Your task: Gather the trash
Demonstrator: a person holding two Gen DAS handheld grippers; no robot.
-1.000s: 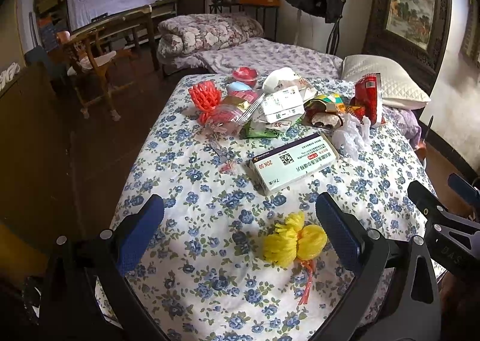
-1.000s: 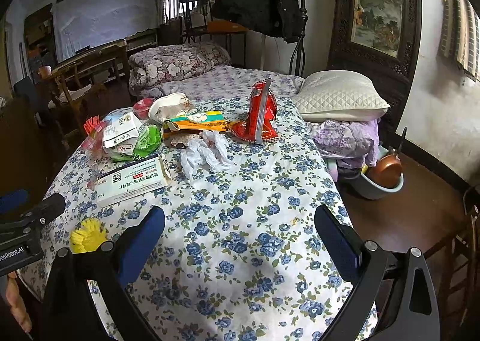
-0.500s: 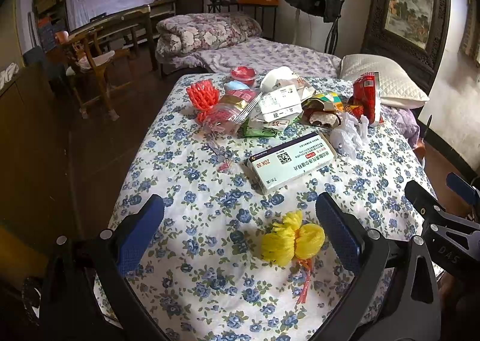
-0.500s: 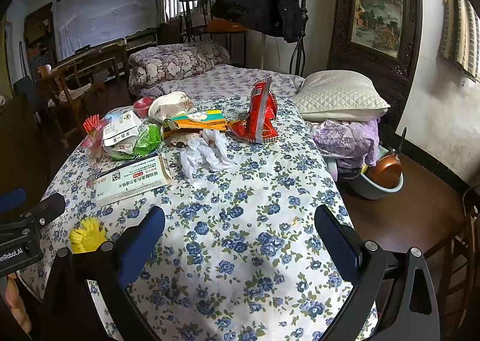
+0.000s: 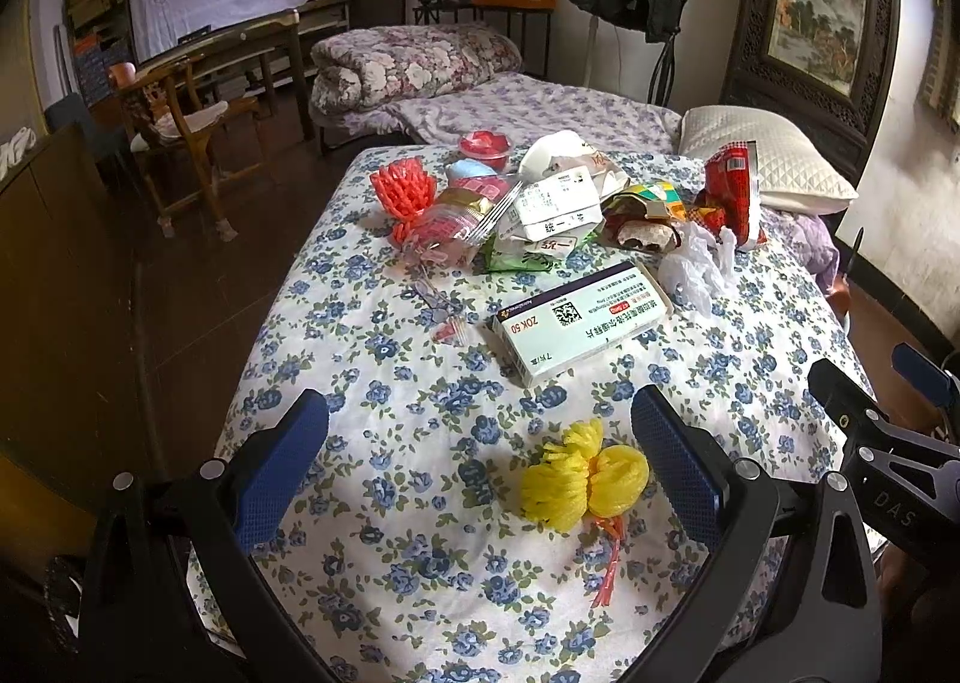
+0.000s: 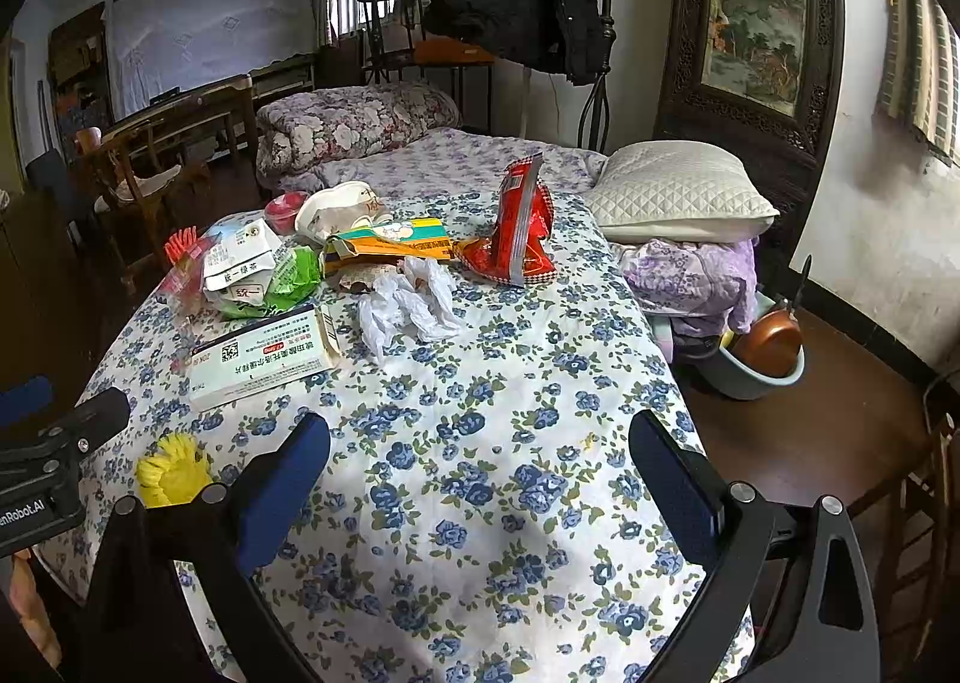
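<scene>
We see first the floral bedspread (image 5: 372, 491), which covers the whole surface under both tools and carries all the trash. We hold the left gripper (image 5: 480, 461) low over the near part of it, pointing forward and a little downward, with its two blue fingers (image 5: 282, 467) spread wide and nothing between them. The right gripper (image 6: 480, 479) is at the same height, to the right of the left one, also tilted down toward the cloth, and its jaws stand wide apart and empty too. Beyond the grippers lies the white medicine box (image 5: 579, 320), flat on the bedspread. Behind it is the pile of wrappers (image 5: 540, 221), with the red snack bag (image 6: 519, 227) standing upright at the right end, and the crumpled white plastic (image 6: 408, 305) is just beside the box. The yellow foam net (image 5: 579, 479) lies nearest, close to the right finger of the left gripper, but not touching it.
</scene>
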